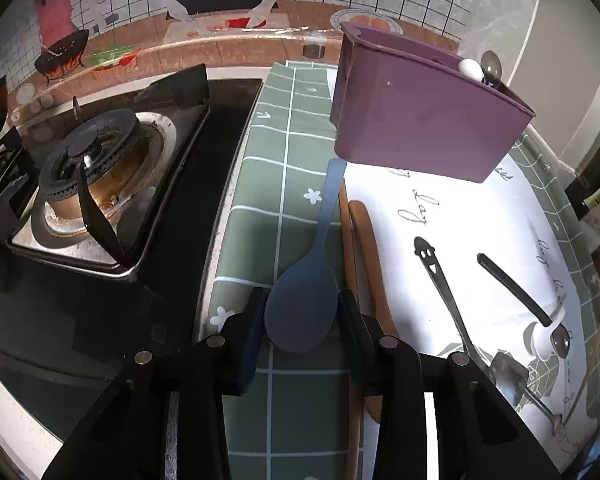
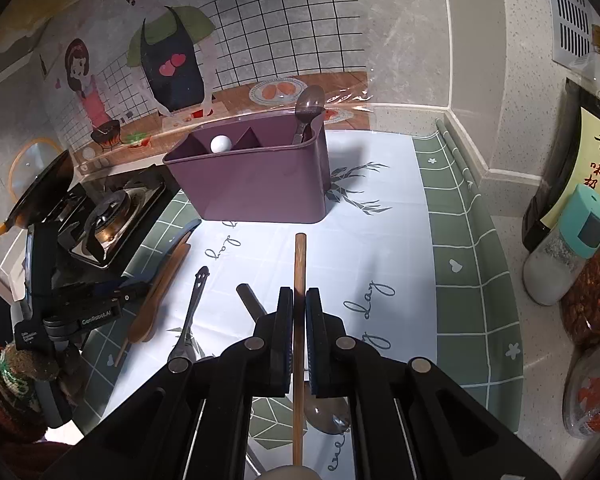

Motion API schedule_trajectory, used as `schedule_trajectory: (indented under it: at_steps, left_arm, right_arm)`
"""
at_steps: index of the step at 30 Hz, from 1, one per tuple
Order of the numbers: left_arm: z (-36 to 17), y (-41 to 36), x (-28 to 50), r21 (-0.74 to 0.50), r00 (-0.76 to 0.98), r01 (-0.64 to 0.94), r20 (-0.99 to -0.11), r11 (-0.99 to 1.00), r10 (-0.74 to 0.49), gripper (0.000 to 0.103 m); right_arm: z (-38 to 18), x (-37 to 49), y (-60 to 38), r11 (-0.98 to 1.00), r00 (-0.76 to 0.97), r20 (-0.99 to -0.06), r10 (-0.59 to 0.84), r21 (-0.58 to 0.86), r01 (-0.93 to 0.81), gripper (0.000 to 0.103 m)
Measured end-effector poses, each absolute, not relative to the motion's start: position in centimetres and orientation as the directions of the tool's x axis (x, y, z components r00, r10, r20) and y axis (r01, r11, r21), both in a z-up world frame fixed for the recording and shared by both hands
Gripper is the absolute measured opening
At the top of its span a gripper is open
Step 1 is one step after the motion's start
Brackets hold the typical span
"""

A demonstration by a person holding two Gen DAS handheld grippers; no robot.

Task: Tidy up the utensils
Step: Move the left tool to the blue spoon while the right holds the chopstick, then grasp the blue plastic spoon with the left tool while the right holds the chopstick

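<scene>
Left gripper (image 1: 302, 312) is clamping the bowl of a blue spoon (image 1: 308, 300), its handle pointing far toward the purple caddy (image 1: 416, 120) standing on the counter (image 1: 260, 184). Right gripper (image 2: 299, 336) is pinching a thin wooden stick (image 2: 299, 264) that is pointing at the same caddy, where a white-tipped utensil (image 2: 221, 144) and a grey spoon (image 2: 309, 104) are standing in separate compartments. A wooden spatula (image 1: 364, 236) and a black smiley-handled utensil (image 1: 436, 268) are lying on the white cloth (image 1: 472, 216), right of the gas burner (image 1: 96, 160).
</scene>
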State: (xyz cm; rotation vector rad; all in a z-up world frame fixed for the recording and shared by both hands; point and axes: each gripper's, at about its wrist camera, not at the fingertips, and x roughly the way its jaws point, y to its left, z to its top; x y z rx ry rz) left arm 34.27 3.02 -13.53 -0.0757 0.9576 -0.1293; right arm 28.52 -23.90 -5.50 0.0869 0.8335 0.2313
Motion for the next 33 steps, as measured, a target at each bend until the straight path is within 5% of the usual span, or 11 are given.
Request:
schedule_trajectory:
  at_steps: [20, 24, 25, 33]
  left_arm:
    - [-3.5, 4.2, 30.4, -0.150, 0.733, 0.139, -0.649, 0.979, -0.204, 0.031]
    - [-3.3, 3.9, 30.4, -0.152, 0.723, 0.164, -0.653, 0.975, -0.223, 0.023]
    - [-3.4, 3.8, 30.4, -0.155, 0.721, 0.165, -0.655, 0.974, -0.226, 0.012]
    - [-3.2, 3.7, 30.2, -0.191, 0.709, 0.179, -0.656, 0.965, -0.261, 0.011]
  right_arm:
    - [-4.9, 28.4, -23.4, 0.969, 0.667, -0.703, 0.246, 0.165, -0.184, 0.006]
    - [-4.9, 28.3, -23.5, 0.966, 0.667, -0.700, 0.257, 0.175, -0.189, 0.006]
    - [-4.9, 28.3, -23.5, 0.966, 0.666, -0.699, 0.259, 0.177, -0.189, 0.006]
    - [-5.1, 27.7, -25.9, 0.979, 0.660, -0.724, 0.200, 0.118, -0.167, 0.006]
